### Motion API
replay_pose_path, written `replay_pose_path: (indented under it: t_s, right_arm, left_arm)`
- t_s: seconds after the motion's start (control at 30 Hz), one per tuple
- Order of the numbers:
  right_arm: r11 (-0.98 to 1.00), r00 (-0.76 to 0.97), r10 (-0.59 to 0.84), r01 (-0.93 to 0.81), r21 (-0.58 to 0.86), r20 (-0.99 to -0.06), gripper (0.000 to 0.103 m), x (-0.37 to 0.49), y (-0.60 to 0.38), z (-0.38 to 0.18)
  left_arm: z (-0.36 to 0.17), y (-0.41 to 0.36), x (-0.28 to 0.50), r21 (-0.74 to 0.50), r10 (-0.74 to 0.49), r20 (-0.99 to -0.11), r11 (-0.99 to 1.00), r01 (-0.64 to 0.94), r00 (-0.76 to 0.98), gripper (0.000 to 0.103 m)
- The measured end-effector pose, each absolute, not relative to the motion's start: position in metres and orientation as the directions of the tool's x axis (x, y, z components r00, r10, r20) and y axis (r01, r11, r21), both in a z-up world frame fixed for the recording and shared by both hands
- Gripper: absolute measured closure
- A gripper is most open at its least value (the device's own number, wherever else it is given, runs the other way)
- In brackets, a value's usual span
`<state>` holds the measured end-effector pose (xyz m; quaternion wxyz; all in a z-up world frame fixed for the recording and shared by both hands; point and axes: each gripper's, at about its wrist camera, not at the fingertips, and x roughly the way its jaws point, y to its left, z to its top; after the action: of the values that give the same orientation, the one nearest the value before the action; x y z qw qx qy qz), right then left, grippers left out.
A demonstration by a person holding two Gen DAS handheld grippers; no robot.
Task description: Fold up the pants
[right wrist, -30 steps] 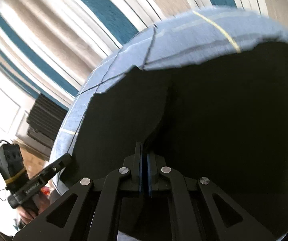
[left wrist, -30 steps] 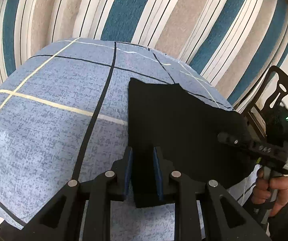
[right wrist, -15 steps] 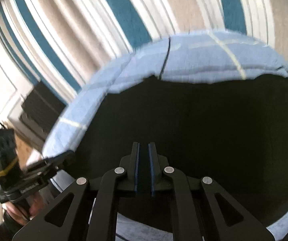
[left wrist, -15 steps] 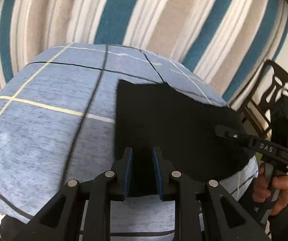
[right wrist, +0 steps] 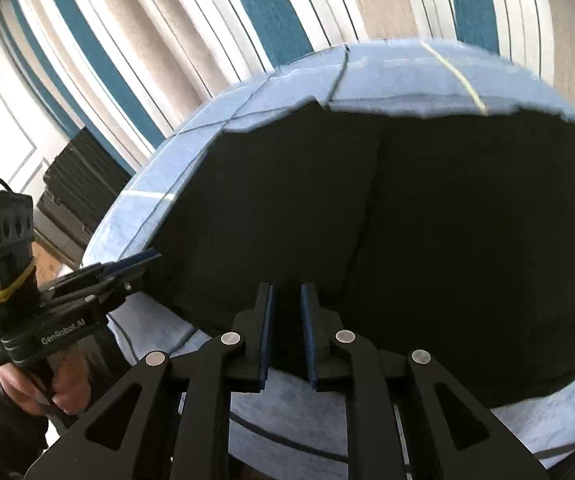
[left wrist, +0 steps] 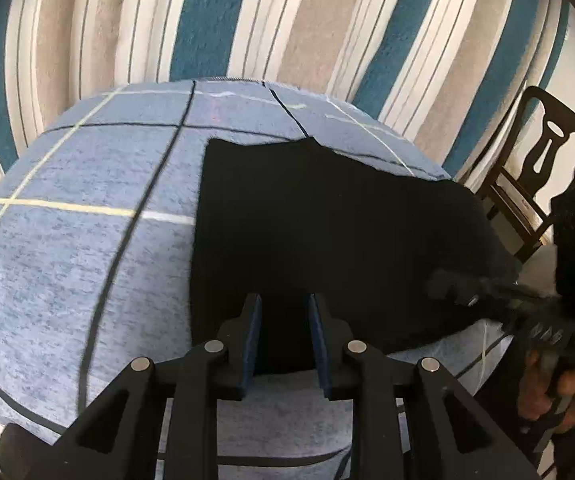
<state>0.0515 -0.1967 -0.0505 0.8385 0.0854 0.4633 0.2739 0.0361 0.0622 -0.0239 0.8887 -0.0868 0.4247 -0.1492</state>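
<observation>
two claws: left gripper (left wrist: 283, 330) and right gripper (right wrist: 286, 326) both hang over the near hem with fingers parted, nothing between the pads.
pants: black pants (left wrist: 327, 232) lie flat on the bed, already doubled into a broad slab; a fold line (right wrist: 371, 208) runs from twelve o'clock down toward six in the right wrist view.
position: in the left wrist view the cloth fills the centre and spreads to three o'clock, its near edge right at the fingertips.
handling: soft, light, floppy stuff, i'd say; it will sag and drag rather than hold shape, and black on black hides the layers.
where to grab: likely the near corners, pinching every layer at once, one claw per corner.
surface: blue bedspread (left wrist: 87, 240) with dark and pale yellow lines, soft, so the fabric should grip rather than slide.
room: striped curtain (left wrist: 287, 20) at twelve o'clock, dark wooden chair (left wrist: 543, 160) at three, black stack (right wrist: 83, 184) at nine in the right wrist view.
</observation>
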Motion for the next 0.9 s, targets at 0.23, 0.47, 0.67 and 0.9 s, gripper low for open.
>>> replay_pose_path:
  t_s: [0.23,0.47,0.67,0.9]
  right_arm:
    - [0.839,0.43,0.535,-0.373,0.396,-0.728,0.089,0.048,-0.204,-0.045]
    - [0.863,0.458,0.502,-0.319,0.392,-0.733,0.085,0.044,-0.227,-0.042]
    - [0.895,0.51,0.445,-0.244,0.373,-0.736,0.082,0.039,-0.26,-0.036]
    - [0.911,0.543,0.405,-0.178,0.371,-0.735,0.079,0.032,-0.286,-0.031]
  left_arm:
    - [-0.029,0.051,0.039,-0.216,-0.282,-0.754,0.959,0.182,0.593,0.073]
    - [-0.03,0.048,0.041,-0.196,-0.259,-0.761,0.966,0.17,0.595,0.072]
    - [-0.031,0.048,0.042,-0.194,-0.256,-0.765,0.967,0.167,0.592,0.071]
    - [-0.03,0.047,0.043,-0.18,-0.24,-0.769,0.971,0.16,0.592,0.07]
